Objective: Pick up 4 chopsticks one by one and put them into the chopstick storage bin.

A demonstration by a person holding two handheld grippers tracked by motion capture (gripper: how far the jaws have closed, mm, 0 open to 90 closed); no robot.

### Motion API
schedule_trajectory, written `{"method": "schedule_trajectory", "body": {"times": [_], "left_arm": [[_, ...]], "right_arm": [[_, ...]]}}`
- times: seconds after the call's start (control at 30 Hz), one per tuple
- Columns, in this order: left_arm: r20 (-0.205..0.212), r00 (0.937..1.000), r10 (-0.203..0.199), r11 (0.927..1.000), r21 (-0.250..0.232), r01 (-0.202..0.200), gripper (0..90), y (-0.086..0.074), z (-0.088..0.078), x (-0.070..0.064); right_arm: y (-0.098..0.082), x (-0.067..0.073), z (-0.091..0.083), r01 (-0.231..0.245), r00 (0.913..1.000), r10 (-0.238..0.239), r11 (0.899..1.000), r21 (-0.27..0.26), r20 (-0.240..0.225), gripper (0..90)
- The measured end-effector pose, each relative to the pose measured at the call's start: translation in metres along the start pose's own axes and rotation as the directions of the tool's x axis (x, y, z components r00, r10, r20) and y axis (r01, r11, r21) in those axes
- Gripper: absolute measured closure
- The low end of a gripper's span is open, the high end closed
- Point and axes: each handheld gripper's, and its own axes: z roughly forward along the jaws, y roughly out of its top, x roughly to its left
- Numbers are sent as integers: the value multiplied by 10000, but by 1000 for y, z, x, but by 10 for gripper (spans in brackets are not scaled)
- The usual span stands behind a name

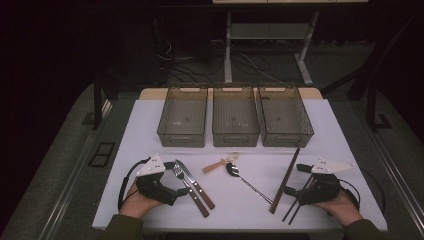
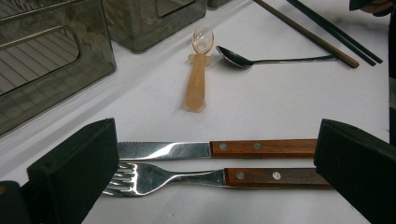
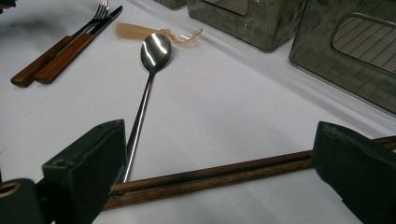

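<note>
Nothing has been sorted yet, as far as the pictures go: the three smoky translucent plastic bins [image 1: 235, 122] in a row at twelve o'clock on the white counter [image 1: 150, 120] hold no cutlery, and every piece lies loose on the counter at the six o'clock side.

The left claw [image 1: 176, 176] rests at about eight o'clock with its jaws wide apart and gripping nothing. In the left gripper view the wooden-handled steel fork [image 2: 187, 178] and the wooden-handled steel table knife [image 2: 219, 149] lie side by side, touching or nearly so, across the gap between the jaws, so these look like the first pieces to go.

The right claw [image 1: 294, 179] sits at about four o'clock, likewise open and empty. The pair of brown wooden chopsticks [image 3: 219, 175] runs across its gap in the right gripper view. A second, darker pair of chopsticks [image 1: 296, 206] lies just beside it under the right hand; the high view is dim there, so whether that pair touches the claw is unclear.

Between the two hands, near the counter's middle, lie a long-handled steel spoon [image 1: 246, 181] and a small peach-coloured translucent plastic spoon [image 1: 220, 163], bowls close together, untouched.

My judgement: the work stands at its very start, with each claw poised over a first pick and all pieces left to move.
</note>
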Motion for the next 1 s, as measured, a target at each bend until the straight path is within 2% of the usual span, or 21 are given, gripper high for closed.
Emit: {"method": "schedule_trajectory", "body": {"times": [0.27,0.37,0.4,0.47,0.53,0.6,0.63,0.7,0.83,1.0], "left_arm": [[9,10000,0,10000,-14,0,0,0,0,0],[21,10000,3,10000,-11,-3,0,0,0,0],[25,10000,0,10000,-22,0,0,0,0,0],[41,10000,-4,10000,-38,4,0,0,-1,-1],[49,10000,-5,10000,-33,5,0,0,-1,-1],[44,10000,-4,10000,-59,4,0,1,-1,-1],[41,10000,2,10000,-60,-2,0,1,-1,-1],[48,10000,22,10000,-59,-22,0,1,-1,-1],[50,10000,18,10000,-68,-18,0,1,-1,-1],[69,10000,39,10000,-59,-39,0,1,-1,-1]], "right_arm": [[0,-3,-2,-5,10000,4,9998,178,64,41],[0,-7,-6,-168,9998,162,9991,380,153,89],[0,-8,-8,-204,9996,196,9989,433,210,161],[0,-10,-11,-246,9992,230,9985,481,324,176],[0,-13,-14,-387,9984,363,9977,549,443,248],[0,-14,-15,-433,9977,399,9972,603,552,268],[-1,-18,-17,-620,9952,553,9947,820,810,352],[-1,-21,-20,-736,9929,639,9927,955,1008,418],[-2,-31,-24,-1234,9814,1038,9855,1163,1617,555],[-4,-46,-31,-1443,9650,1105,9810,1297,2380,740]]}}
